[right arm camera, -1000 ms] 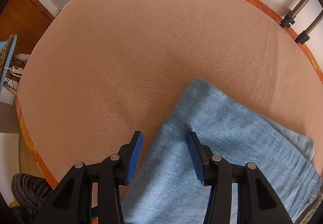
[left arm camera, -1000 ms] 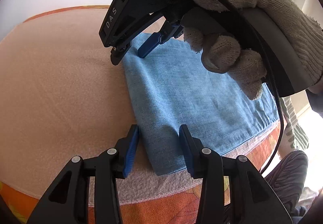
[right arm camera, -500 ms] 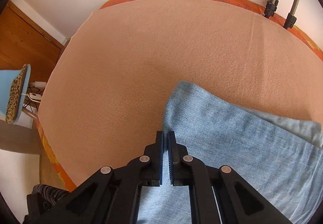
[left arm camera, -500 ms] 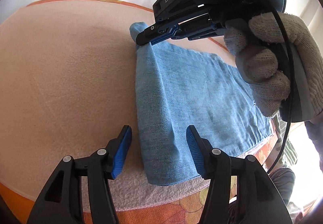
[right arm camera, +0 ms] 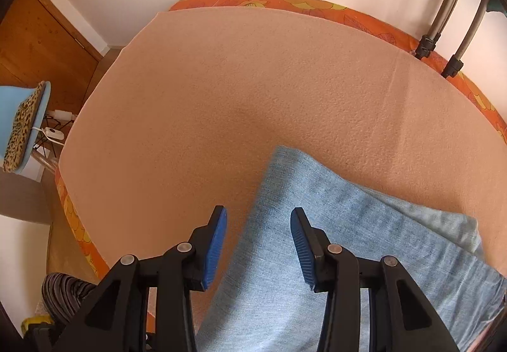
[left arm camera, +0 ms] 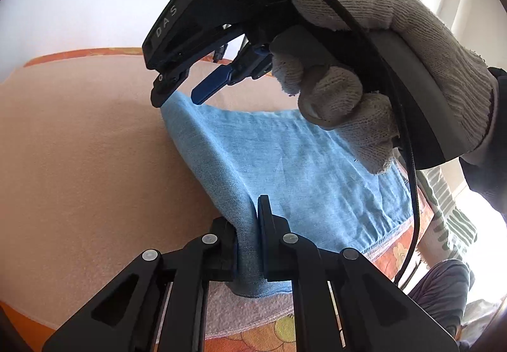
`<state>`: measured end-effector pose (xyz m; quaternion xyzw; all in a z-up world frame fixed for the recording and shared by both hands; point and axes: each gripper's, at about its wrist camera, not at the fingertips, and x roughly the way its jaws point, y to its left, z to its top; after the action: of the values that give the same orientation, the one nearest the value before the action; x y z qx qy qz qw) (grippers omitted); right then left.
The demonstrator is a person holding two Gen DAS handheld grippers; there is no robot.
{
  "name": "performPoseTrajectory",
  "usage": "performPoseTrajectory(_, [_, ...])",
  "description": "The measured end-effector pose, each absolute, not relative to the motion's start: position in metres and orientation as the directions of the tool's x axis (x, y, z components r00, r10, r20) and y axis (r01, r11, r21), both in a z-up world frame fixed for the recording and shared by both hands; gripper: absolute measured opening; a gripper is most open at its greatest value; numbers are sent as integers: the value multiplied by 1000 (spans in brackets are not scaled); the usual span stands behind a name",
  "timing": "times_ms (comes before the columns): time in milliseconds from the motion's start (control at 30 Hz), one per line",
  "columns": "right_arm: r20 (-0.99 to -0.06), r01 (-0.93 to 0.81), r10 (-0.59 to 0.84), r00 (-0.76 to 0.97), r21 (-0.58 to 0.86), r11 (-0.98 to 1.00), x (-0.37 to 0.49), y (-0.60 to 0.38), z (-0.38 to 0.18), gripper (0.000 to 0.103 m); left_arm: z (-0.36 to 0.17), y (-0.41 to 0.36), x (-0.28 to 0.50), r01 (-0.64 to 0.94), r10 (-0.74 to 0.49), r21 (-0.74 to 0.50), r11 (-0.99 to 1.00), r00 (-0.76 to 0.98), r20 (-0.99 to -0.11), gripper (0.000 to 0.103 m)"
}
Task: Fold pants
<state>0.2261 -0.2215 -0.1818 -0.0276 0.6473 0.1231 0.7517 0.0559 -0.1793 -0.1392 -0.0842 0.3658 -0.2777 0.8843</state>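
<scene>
Denim pants (left arm camera: 301,171) pinched by left gripper (left arm camera: 248,244) — right gripper (right arm camera: 258,244) agape.

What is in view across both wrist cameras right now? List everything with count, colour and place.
pants: one, light blue denim, folded, at the near side of the blanket
blanket: one, peach, spread over the bed
floral sheet: one, orange with yellow flowers, showing around the blanket's edge
metal tubes: two, grey with black joints, at the far right against the wall
chair: one, light blue with a leopard-print cushion, on the floor at far left
wooden door: one, brown, behind the chair
left hand-held gripper: one, black with blue pads, shut on the pants' near folded edge
right hand-held gripper: one, black with blue pads, open over the pants' far corner
glove: one, off-white knit, on the hand holding the right hand-held gripper
</scene>
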Motion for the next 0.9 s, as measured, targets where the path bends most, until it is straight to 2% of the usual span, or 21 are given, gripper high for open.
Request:
performPoseTrajectory(167, [-995,-261,51,84,27,965,227,-197,-194,44,-131,-183,48,460,-564,-334,823,588,-580,8])
performPoseTrajectory(300, [-997,-289,-33,74,-53,956,228,-190,-200,40,-128,-192,45,485,-564,-304,820,595,-573,8])
performPoseTrajectory(333, [-997,-289,-45,69,-63,955,229,-190,-202,37,-128,-194,44,489,-565,-301,819,595,-572,8])
performPoseTrajectory(400, [-996,-304,-64,66,-81,949,228,-192,-204,19,-127,-198,43,495,-570,-301,815,593,-569,8])
performPoseTrajectory(467, [-996,-302,-44,77,-65,951,226,-196,-199,9,-125,-198,43,502,-577,-303,810,590,-564,8])
performPoseTrajectory(533, [-994,-280,-6,111,-37,959,224,-205,-188,5,-124,-208,41,513,-588,-307,802,584,-560,8])
performPoseTrajectory(900, [-914,-83,212,345,195,977,179,-328,-97,2,-91,-253,46,623,-727,-391,678,489,-481,8])
